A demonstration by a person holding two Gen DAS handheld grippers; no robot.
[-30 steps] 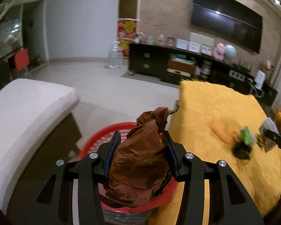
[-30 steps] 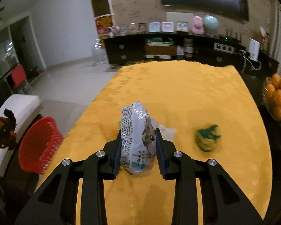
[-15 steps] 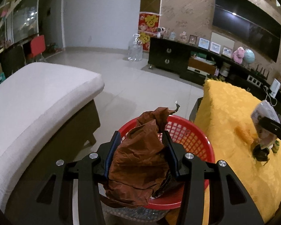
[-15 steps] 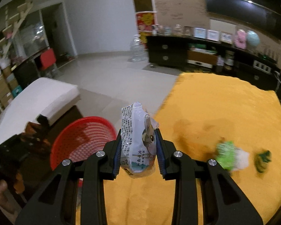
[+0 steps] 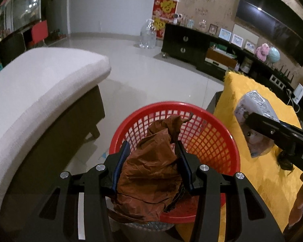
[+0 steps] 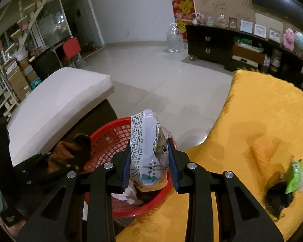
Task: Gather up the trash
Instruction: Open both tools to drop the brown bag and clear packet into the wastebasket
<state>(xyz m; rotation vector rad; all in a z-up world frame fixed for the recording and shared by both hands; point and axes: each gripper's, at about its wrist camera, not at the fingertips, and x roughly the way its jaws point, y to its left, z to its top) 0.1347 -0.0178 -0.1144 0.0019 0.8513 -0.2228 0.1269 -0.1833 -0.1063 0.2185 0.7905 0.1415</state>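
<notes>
Trash in two pieces hangs over the red basket (image 5: 194, 121), which stands on the floor between the white cushioned bench (image 5: 40, 84) and the table with the yellow cloth (image 6: 262, 111). Largest is the crumpled brown bag (image 5: 151, 171), clamped between the jaws of the left gripper (image 5: 152, 163); the jaws stand fairly wide, filled by the bag, whose long axis runs forward along the fingers and whose bulk sits directly above the basket's near side. Smaller is the white snack packet (image 6: 149, 151), pinched upright in the right gripper (image 6: 149, 165), jaws narrowed on it, above the basket's rim on the table side. Both grippers tilt downward, the left nearer the basket's middle, so a release there should drop straight in; the packet looks closer to the edge. On the cloth lie a green wrapper (image 6: 294, 176) and a dark scrap (image 6: 278, 198), not yet collected
</notes>
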